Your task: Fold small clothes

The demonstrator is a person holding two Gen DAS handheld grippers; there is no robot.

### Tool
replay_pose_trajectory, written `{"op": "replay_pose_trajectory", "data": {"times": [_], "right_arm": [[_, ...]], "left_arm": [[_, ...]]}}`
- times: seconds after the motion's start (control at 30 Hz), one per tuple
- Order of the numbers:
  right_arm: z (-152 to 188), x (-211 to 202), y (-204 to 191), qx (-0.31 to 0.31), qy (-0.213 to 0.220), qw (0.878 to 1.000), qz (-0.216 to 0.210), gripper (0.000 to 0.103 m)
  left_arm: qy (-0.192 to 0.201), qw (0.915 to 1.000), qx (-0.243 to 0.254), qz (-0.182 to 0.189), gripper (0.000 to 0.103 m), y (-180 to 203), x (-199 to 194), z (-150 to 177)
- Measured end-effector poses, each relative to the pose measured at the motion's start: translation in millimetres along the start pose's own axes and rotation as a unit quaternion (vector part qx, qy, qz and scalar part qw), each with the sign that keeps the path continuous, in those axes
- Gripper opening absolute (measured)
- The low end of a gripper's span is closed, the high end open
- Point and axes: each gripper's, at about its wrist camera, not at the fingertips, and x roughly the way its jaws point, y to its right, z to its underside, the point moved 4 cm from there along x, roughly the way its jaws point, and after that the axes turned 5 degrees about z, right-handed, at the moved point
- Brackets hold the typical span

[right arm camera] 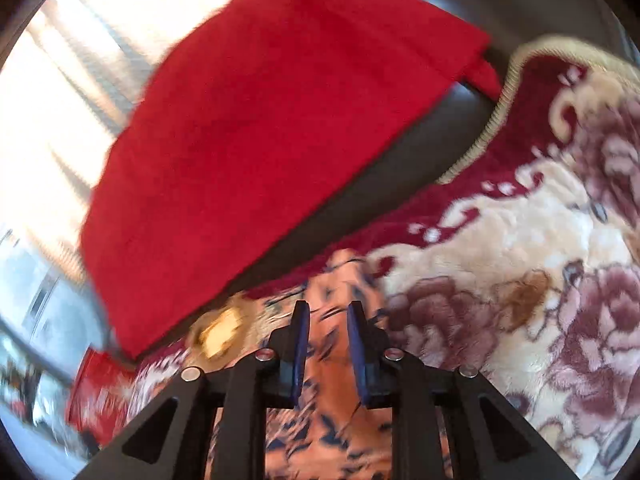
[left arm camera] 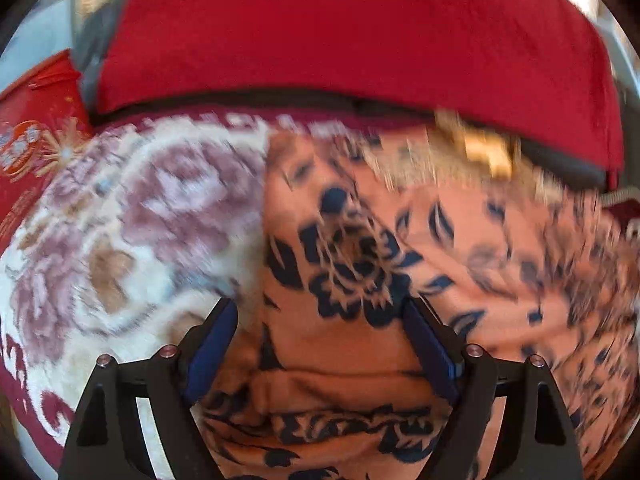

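A red cushion point(left arm camera: 352, 36) fills the upper frame above a floral blanket point(left arm camera: 120, 216). The orange floral garment point(left arm camera: 352, 264) lies centre-right, spreading under the left claw point(left arm camera: 320, 320), whose jaws gape, released. The right claw point(right arm camera: 328, 320) stands narrowly parted above the garment, gripping nothing.

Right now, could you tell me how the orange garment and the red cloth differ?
The orange garment carries a dark navy flower print; the red cloth is plain. The garment lies rumpled on the flowered blanket; the red cloth hangs smooth over the dark sofa back behind. The garment sits between the left tongs; the red cloth is untouched. Both are soft fabric.
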Motion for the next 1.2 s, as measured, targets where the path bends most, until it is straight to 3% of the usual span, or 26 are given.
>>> {"op": "replay_pose_trajectory", "data": {"times": [0.07, 0.17, 0.27, 0.33, 0.47, 0.5, 0.53, 0.57, 0.6, 0.67, 0.8, 0.9, 1.03, 1.1, 1.17, 1.2], "right_arm": [[14.5, 8.8, -8.0, -0.032, -0.053, 0.998, -0.016, 0.022], [56.3, 48.3, -0.4, -0.051, -0.177, 0.983, 0.023, 0.022], [48.0, 20.2, 6.0, -0.015, -0.137, 0.99, -0.006, 0.022], [47.1, -11.1, -1.8, -0.038, -0.103, 0.994, -0.029, 0.023], [80.0, -60.1, -26.2, -0.08, -0.103, 0.988, -0.086, 0.026], [92.0, -71.3, -33.0, -0.1, -0.104, 0.985, -0.092, 0.04], [106.9, -81.1, -40.8, -0.122, -0.105, 0.983, -0.089, 0.072], [125.4, -91.7, -49.7, -0.143, -0.1, 0.981, -0.083, 0.081], [138.9, -105.5, -54.5, -0.158, -0.086, 0.98, -0.081, 0.084], [160.7, -119.3, -62.9, -0.183, -0.079, 0.977, -0.079, 0.084], [203.9, -135.8, -70.6, -0.241, -0.082, 0.967, -0.025, 0.084], [219.3, -122.4, -61.7, -0.252, -0.09, 0.963, 0.03, 0.084], [236.5, -105.8, -53.5, -0.231, -0.105, 0.965, 0.068, 0.084], [246.2, -92.4, -48.4, -0.249, -0.109, 0.957, 0.1, 0.082], [252.6, -89.4, -42.6, -0.258, -0.116, 0.952, 0.117, 0.067], [250.6, -92.2, -40.3, -0.26, -0.111, 0.951, 0.123, 0.054]], "left_arm": [[0.005, 0.9999, 0.012, -0.006, 0.086, 2.8, -1.8, 0.8], [0.008, 0.9999, 0.006, 0.005, 0.086, -3.1, -14.2, -1.5], [0.018, 0.9996, -0.014, 0.014, 0.086, -18.6, -34.7, 6.5], [0.034, 0.999, -0.025, 0.018, 0.086, -27.5, -52.0, 15.5], [0.07, 0.9972, -0.026, 0.011, 0.086, -48.4, -90.5, 39.0], [0.075, 0.9967, -0.031, 0.01, 0.086, -56.0, -102.2, 52.8], [0.073, 0.9965, -0.038, 0.012, 0.087, -61.4, -107.6, 62.4], [0.07, 0.9964, -0.044, 0.015, 0.087, -65.1, -110.5, 68.9], [0.062, 0.9963, -0.055, 0.021, 0.087, -71.6, -117.3, 85.3], [0.05, 0.9961, -0.069, 0.025, 0.087, -77.1, -119.9, 104.8], [0.02, 0.9947, -0.094, 0.035, 0.087, -82.6, -123.2, 149.9], [-0.003, 0.9927, -0.109, 0.05, 0.087, -80.8, -121.5, 169.4], [-0.051, 0.9898, -0.115, 0.067, 0.087, -72.8, -105.5, 186.4], [-0.074, 0.9856, -0.123, 0.09, 0.087, -69.2, -98.6, 196.7], [-0.079, 0.9815, -0.127, 0.119, 0.087, -63.0, -97.4, 202.6], [-0.079, 0.9797, -0.123, 0.137, 0.087, -57.7, -97.3, 203.4]]}}
